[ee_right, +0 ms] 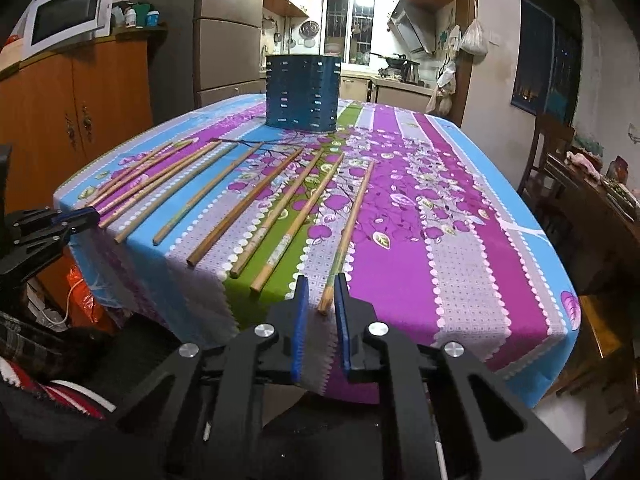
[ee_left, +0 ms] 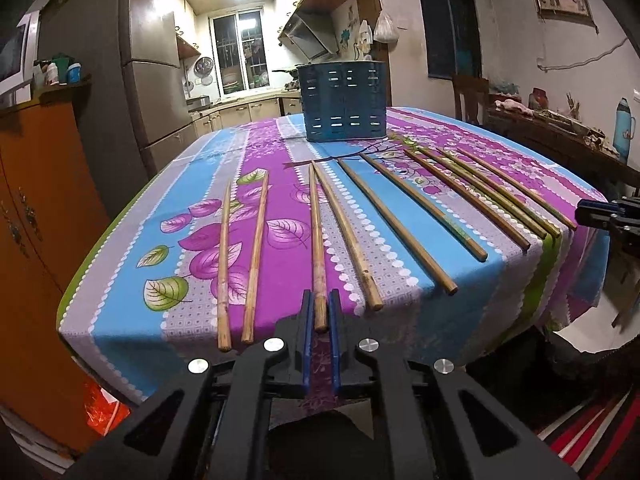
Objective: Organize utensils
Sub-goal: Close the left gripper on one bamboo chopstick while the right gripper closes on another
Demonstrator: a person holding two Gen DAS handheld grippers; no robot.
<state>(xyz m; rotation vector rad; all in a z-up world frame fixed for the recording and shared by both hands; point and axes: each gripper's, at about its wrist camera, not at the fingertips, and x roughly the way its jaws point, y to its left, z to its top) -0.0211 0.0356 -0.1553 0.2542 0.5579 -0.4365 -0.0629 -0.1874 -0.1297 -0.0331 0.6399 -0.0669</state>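
Both wrist cameras look low from the table's (ee_left: 120, 320) near edge toward the holder (ee_right: 303, 92).

A table (ee_left: 500, 304) carries everything, draped in a cloth (ee_left: 280, 216) striped in blue, purple, grey and green with printed leaves and blossoms. The cloth hangs over the near edge. Directly on it, towards the far edge, stands a blue slotted utensil holder (ee_left: 345, 101), upright. Between the holder and the near edge lies a row of ten wooden chopsticks (ee_left: 392, 224), fanned side by side, thick ends pointing at the near edge, some reaching it.
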